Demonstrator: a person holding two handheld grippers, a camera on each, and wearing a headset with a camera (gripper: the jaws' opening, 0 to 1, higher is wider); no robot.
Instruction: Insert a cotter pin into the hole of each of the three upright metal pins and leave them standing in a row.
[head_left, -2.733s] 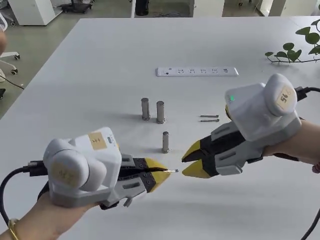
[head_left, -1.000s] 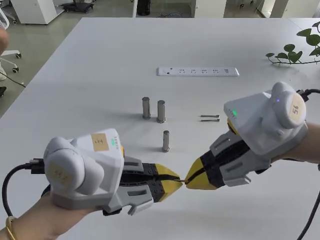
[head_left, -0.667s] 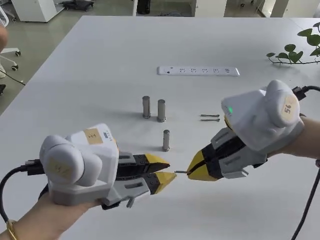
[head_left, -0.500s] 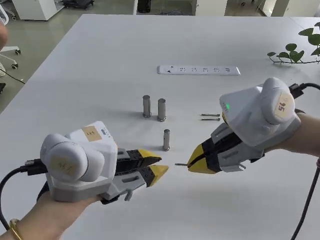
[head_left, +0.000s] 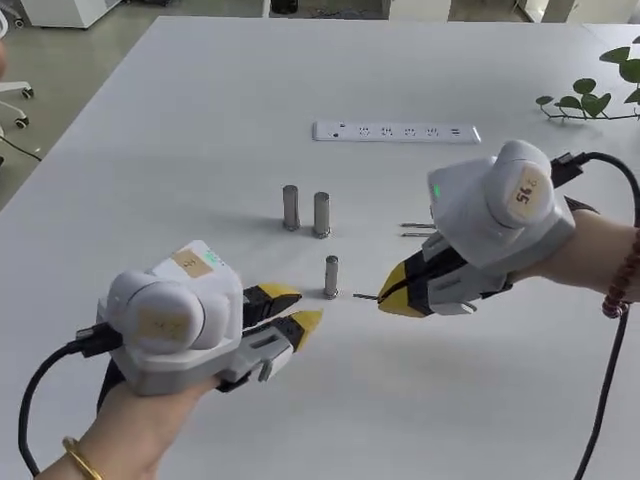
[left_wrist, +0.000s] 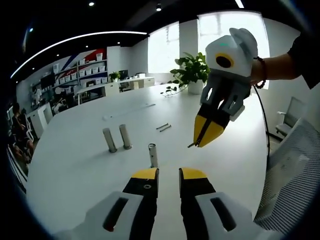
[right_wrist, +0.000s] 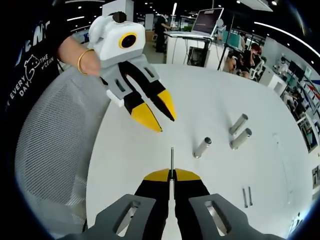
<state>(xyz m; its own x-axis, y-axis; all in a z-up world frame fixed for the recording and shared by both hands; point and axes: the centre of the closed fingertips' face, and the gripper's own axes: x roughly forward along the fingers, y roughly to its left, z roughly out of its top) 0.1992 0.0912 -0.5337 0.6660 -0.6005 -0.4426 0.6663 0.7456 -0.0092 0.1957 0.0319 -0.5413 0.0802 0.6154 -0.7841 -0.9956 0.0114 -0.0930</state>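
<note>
The cotter pin (head_left: 366, 297) has passed from left hand-held gripper (head_left: 303, 304) to right hand-held gripper (head_left: 385, 298).

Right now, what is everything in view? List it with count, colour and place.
table: one, white, under everything
pins: three, silver, upright mid-table; two side by side at the back, one alone nearer
loose cotter pins: two, grey, flat on the table right of the pins
held cotter pin: one, grey, sticking out of the right tool toward the near pin
power strip: one, white, far centre
plant: one, green, far right edge
left tool: one, yellow-tipped, open, empty
right tool: one, yellow-tipped, shut on the cotter pin
hands: two, one holding each tool
</note>
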